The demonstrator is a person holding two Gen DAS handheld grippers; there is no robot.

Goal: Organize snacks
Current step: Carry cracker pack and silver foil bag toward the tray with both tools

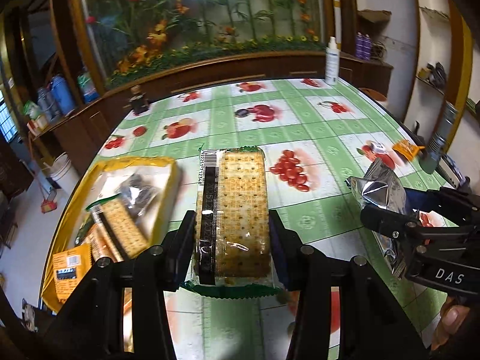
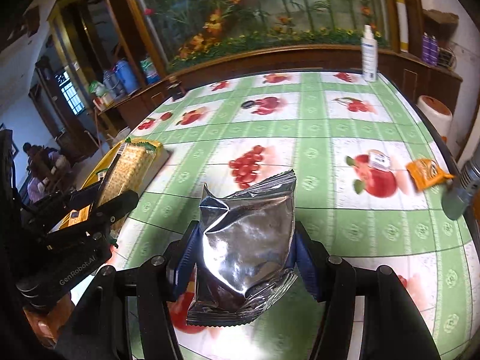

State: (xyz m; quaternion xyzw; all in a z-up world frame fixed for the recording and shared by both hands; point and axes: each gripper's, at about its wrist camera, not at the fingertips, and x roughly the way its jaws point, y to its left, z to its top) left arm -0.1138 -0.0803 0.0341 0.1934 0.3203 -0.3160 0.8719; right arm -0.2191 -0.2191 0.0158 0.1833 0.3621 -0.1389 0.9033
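My left gripper (image 1: 232,222) is shut on a clear-wrapped cracker pack (image 1: 237,198), held lengthwise above the fruit-print tablecloth (image 1: 300,126). To its left lies a yellow tray (image 1: 171,168) holding more cracker packs, a dark packet and an orange packet. My right gripper (image 2: 246,237) is shut on a crumpled silver foil bag (image 2: 249,234), lifted off the table. In the left wrist view the right gripper (image 1: 396,204) and the foil bag (image 1: 381,189) are at the right. The right wrist view has the left gripper (image 2: 108,195) with its cracker pack (image 2: 129,168) beside the tray (image 2: 90,177).
An orange snack packet (image 2: 427,174) and a small white packet (image 2: 379,159) lie at the table's right side, near a grey torch-like object (image 2: 462,189). A white spray bottle (image 2: 368,54) stands at the far edge, and a small dark bottle (image 1: 138,100) at the far left corner.
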